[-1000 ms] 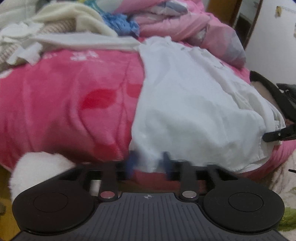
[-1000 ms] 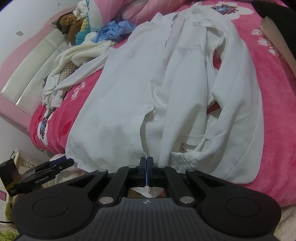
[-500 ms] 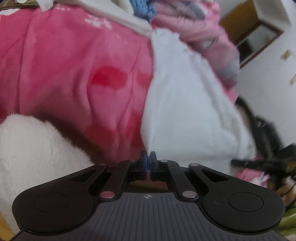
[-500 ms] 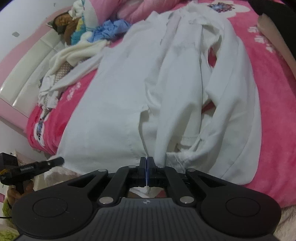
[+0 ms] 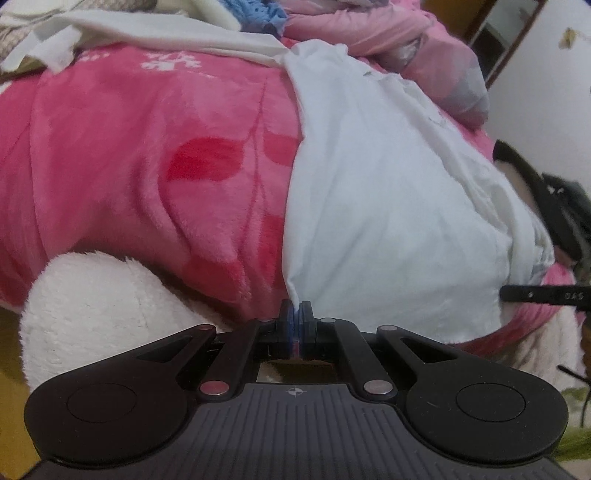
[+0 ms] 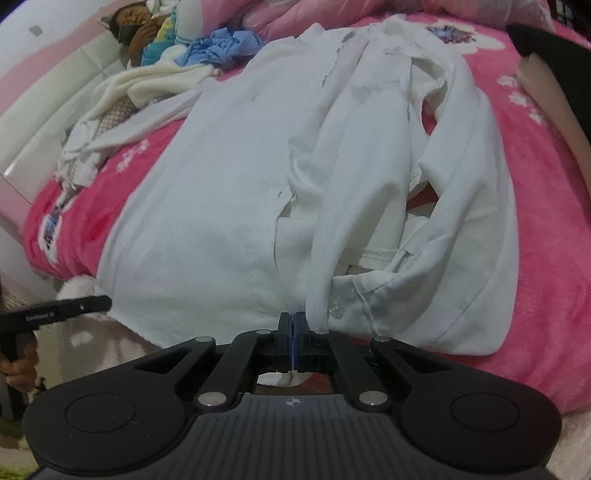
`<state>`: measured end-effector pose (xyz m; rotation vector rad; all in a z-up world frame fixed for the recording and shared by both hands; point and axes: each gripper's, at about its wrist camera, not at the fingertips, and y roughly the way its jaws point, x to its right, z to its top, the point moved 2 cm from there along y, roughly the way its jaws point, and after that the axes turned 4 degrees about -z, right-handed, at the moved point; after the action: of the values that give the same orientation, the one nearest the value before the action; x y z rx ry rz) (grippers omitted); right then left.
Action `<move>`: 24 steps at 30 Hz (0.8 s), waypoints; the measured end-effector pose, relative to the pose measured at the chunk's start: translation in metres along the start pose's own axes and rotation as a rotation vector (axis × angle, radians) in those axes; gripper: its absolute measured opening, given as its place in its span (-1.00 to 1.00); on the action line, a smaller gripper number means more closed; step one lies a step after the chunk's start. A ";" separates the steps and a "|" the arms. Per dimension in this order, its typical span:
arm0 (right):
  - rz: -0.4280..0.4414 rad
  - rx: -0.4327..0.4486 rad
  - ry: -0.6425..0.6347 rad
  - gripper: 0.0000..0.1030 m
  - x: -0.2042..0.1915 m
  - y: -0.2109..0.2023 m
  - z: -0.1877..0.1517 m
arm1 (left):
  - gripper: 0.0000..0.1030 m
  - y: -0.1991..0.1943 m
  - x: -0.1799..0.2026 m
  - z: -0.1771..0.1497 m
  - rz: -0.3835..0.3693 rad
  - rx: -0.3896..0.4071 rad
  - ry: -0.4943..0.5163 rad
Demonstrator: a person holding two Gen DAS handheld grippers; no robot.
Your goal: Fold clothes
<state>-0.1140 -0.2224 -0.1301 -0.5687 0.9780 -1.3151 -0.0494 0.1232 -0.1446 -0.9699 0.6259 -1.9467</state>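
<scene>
The white shirt (image 6: 229, 206) is spread on the pink blanket (image 5: 147, 177); its near edge is pinched tight by the left gripper (image 5: 295, 314) and right gripper (image 6: 293, 325); if pulled unevenly, the thin cloth could be slipped out or bunched.

pink floral blanket (image 5: 147, 177), pink quilt (image 5: 388, 29), doll (image 6: 136, 33)

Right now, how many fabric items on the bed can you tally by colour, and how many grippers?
White shirt: 1
Cream garment: 1
Blue cloth: 1
Pink blanket: 1
Grippers, left gripper and right gripper: 2
Total: 6
</scene>
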 end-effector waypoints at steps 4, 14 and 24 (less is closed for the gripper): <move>-0.025 0.001 0.004 -1.00 0.003 -0.006 -0.007 | -0.94 -0.002 -0.001 0.001 0.012 -0.002 0.001; 0.089 0.171 -0.029 -0.97 0.001 -0.056 0.012 | -0.31 -0.041 -0.005 0.003 0.052 0.078 -0.029; 0.205 0.255 -0.196 -0.97 -0.064 -0.022 0.075 | -0.27 -0.067 -0.037 0.039 0.083 0.225 -0.140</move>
<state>-0.0595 -0.1779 -0.0572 -0.3819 0.6764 -1.1547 -0.0365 0.1873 -0.0887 -0.9141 0.3530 -1.8138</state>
